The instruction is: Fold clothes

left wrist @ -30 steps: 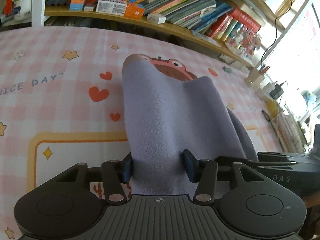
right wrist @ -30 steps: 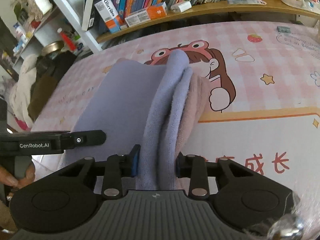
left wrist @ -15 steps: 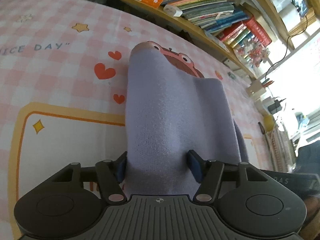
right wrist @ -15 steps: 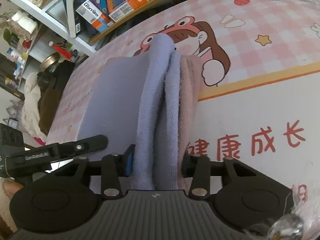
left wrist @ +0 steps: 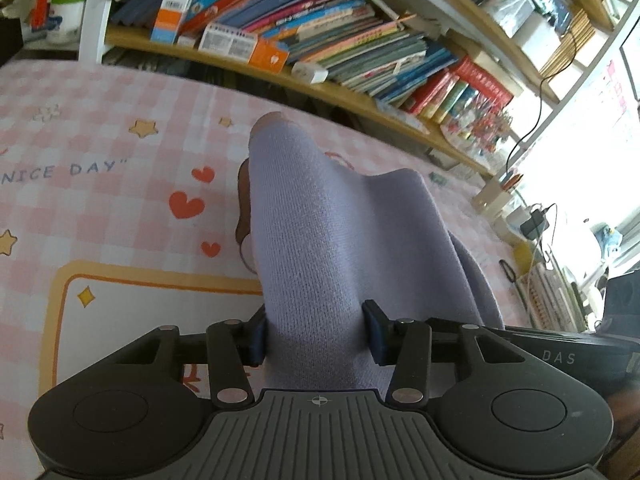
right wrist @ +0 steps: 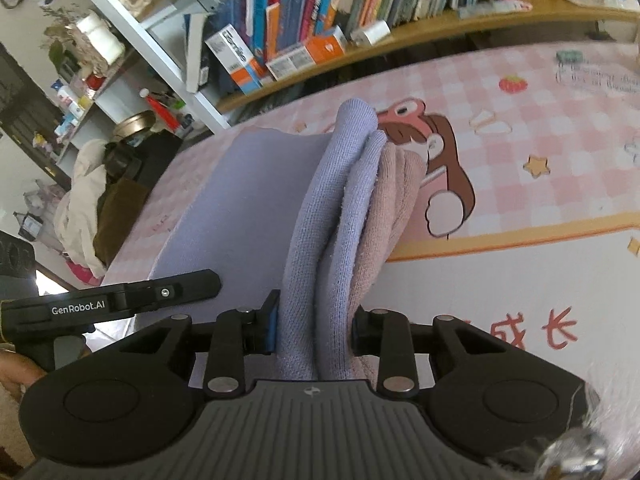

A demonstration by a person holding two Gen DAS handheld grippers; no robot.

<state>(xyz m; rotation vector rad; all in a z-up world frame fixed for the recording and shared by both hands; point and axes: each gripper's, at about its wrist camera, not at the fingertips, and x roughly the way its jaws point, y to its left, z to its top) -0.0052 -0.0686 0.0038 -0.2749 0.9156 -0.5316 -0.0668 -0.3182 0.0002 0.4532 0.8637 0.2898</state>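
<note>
Two grippers hold one lavender garment [left wrist: 320, 240] above a tabletop [left wrist: 100, 208] covered by a pink checked cloth with hearts, stars and the words "NICE DAY". The left gripper [left wrist: 316, 332] has its jaws closed on a smooth, single-looking span of the knit, which rises away from the camera to a rounded peak and drapes down to the right. A little of the pinkish inner side shows at the left edge of the fabric.

In the right wrist view, the right gripper [right wrist: 314, 330] has its jaws pressed on a thick bunch of the same garment [right wrist: 332, 216]: several lavender folds lie side by side, with dusty pink layers on their right. From that bunch a flat panel of fabric stretches left toward the other gripper, whose black arm marked "GenRobot.AI" sits low at the left, with part of a hand [right wrist: 16, 368] beneath it.

Behind the garment, the cloth's printed cartoon figure [right wrist: 440, 168] with brown hair is partly covered. A strawberry print and a star lie farther right, and red Chinese characters are printed near the right gripper.

Beyond the tabletop, a wooden bookshelf [left wrist: 280, 76] carries rows of leaning books and small boxes. White shelving [right wrist: 132, 40] with bottles and a bowl stands at the left of the right wrist view.
</note>
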